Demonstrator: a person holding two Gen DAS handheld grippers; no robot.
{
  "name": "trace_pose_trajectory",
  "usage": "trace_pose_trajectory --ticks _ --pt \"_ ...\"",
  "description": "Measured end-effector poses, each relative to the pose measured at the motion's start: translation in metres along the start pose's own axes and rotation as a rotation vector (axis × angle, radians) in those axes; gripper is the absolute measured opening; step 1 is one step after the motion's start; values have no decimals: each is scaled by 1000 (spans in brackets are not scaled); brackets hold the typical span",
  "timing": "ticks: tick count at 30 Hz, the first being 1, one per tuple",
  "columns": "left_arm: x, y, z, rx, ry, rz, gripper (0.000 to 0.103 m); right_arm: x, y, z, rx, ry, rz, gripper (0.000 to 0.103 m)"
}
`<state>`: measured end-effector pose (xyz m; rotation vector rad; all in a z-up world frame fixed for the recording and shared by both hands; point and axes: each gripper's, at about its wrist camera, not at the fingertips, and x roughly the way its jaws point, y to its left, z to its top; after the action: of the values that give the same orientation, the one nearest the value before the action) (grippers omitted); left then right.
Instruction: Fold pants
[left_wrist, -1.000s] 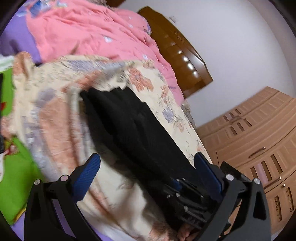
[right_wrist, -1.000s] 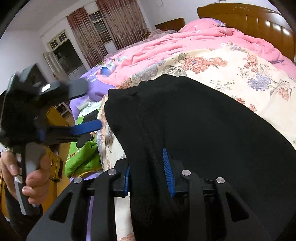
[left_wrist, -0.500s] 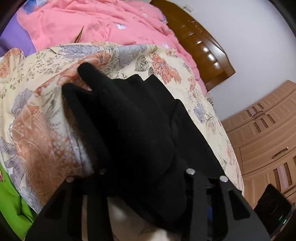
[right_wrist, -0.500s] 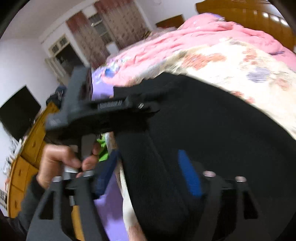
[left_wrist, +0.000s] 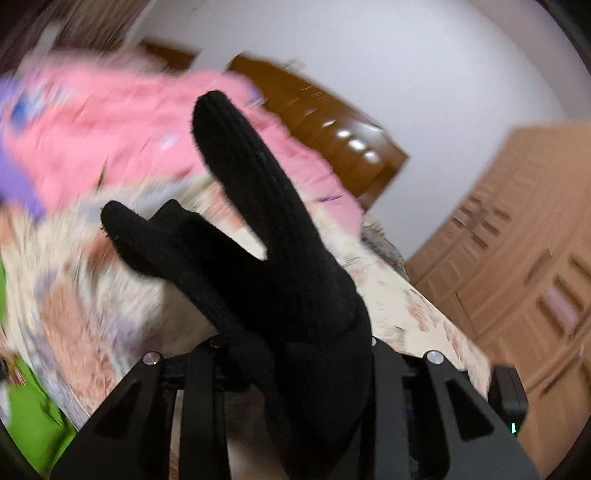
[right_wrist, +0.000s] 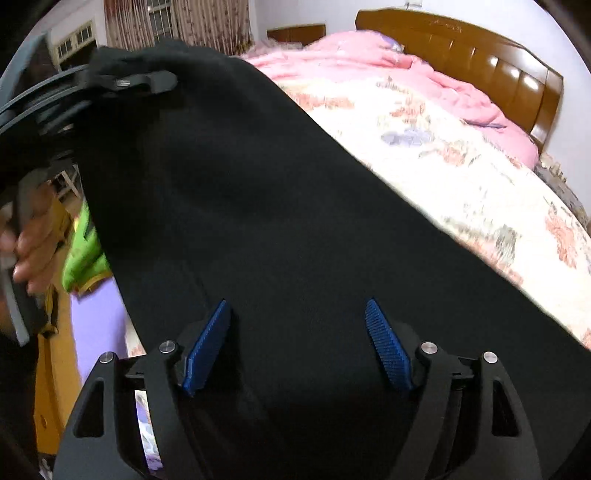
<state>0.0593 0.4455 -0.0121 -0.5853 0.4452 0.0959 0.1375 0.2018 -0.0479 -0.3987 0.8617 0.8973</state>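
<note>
The black pants (right_wrist: 280, 206) lie spread over the floral bedspread and fill most of the right wrist view. My right gripper (right_wrist: 295, 343) is open, its blue pads (right_wrist: 207, 347) apart over the cloth. My left gripper (left_wrist: 291, 354) is shut on a bunched edge of the black pants (left_wrist: 258, 236), which rises in front of its camera and hides its pads. In the right wrist view the left gripper (right_wrist: 125, 83) holds the far left corner of the pants lifted.
A floral bedspread (right_wrist: 461, 162) and a pink quilt (right_wrist: 369, 62) cover the bed, with a brown headboard (right_wrist: 480, 55) behind. Wooden wardrobes (left_wrist: 517, 258) stand to the right. A green cloth (right_wrist: 85, 258) lies at the bed's left edge.
My left gripper closed on the pants edge and lifted it. My right gripper opened and let go of the cloth.
</note>
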Motion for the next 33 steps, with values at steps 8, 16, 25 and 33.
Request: trace_pose_trajectory --ticks 8,16,25,33 --pt "-16 -85 -13 238 -36 -54 30 29 -12 16 -34 73 -39 83" --pt "-13 -174 -58 439 -16 -83 30 -80 -111 -54 287 -109 -46 87" --pt "26 -287 -188 816 109 -108 29 -167 -250 -216 940 -394 265 87" --pt "37 -295 -274 1091 140 -56 82 -173 -241 -231 929 -393 337 87"
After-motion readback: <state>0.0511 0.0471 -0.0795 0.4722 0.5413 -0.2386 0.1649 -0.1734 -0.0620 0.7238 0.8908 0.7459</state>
